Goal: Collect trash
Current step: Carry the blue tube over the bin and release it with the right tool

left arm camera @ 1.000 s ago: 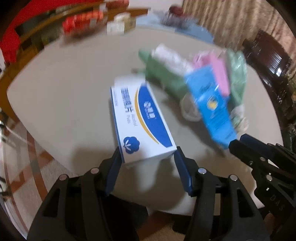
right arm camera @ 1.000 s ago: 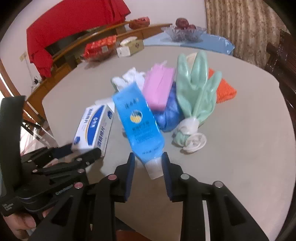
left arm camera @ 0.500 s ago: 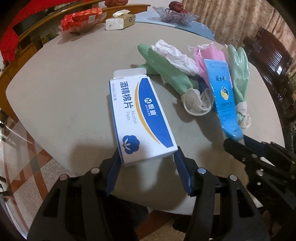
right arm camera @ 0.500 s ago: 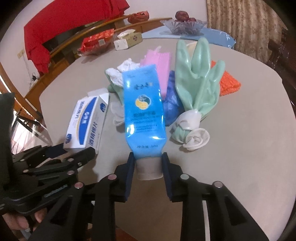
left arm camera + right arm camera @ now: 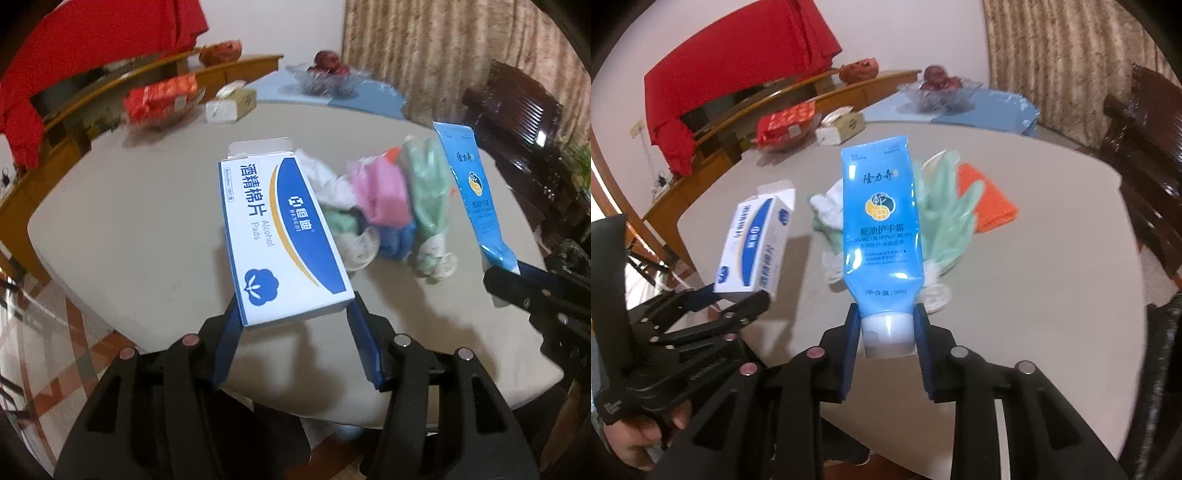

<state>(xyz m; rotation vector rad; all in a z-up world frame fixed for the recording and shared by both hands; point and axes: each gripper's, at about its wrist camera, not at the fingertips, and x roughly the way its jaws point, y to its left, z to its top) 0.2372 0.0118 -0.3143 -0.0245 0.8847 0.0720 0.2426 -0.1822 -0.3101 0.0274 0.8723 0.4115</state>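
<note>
Lifting clear of the table [image 5: 129,229], the box [image 5: 284,236] sits clamped by its near end in the left gripper [image 5: 293,334], and the tube [image 5: 881,225] is pinched at its cap by the right gripper [image 5: 886,332]. Both look raised for carrying off, while gloves [image 5: 945,206] and other scraps wait on the table
</note>
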